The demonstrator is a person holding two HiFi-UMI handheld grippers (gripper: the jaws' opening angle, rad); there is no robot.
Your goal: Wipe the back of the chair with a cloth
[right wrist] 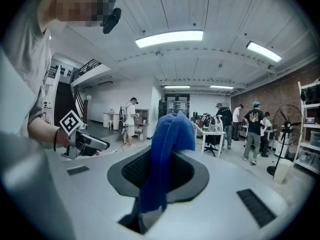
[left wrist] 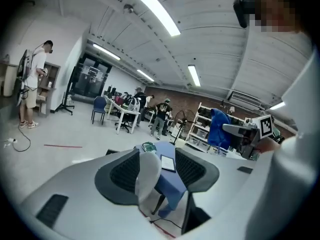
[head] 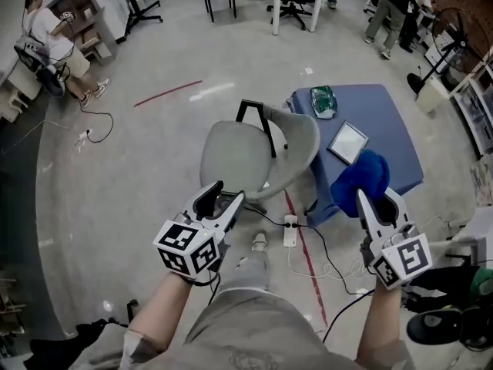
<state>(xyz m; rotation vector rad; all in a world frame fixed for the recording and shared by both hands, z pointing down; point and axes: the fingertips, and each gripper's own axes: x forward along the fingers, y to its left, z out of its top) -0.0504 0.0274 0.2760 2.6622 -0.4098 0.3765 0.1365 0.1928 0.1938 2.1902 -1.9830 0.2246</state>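
Observation:
The grey chair (head: 243, 160) stands on the floor ahead of me, its curved backrest (head: 299, 141) on the right side. My right gripper (head: 371, 197) is shut on a blue cloth (head: 359, 179), held up to the right of the backrest and apart from it. In the right gripper view the cloth (right wrist: 167, 144) drapes over and between the jaws. My left gripper (head: 221, 197) is open and empty, just in front of the seat's near edge. In the left gripper view the chair's backrest (left wrist: 148, 176) shows through the gap between the jaws of the left gripper (left wrist: 157, 171).
A low blue table (head: 389, 126) stands right of the chair, with a tablet (head: 348, 142) and a green packet (head: 323, 101) on it. A power strip (head: 290, 230) and cables lie on the floor near my shoe (head: 259, 242). People, desks and a fan (head: 451, 33) are far behind.

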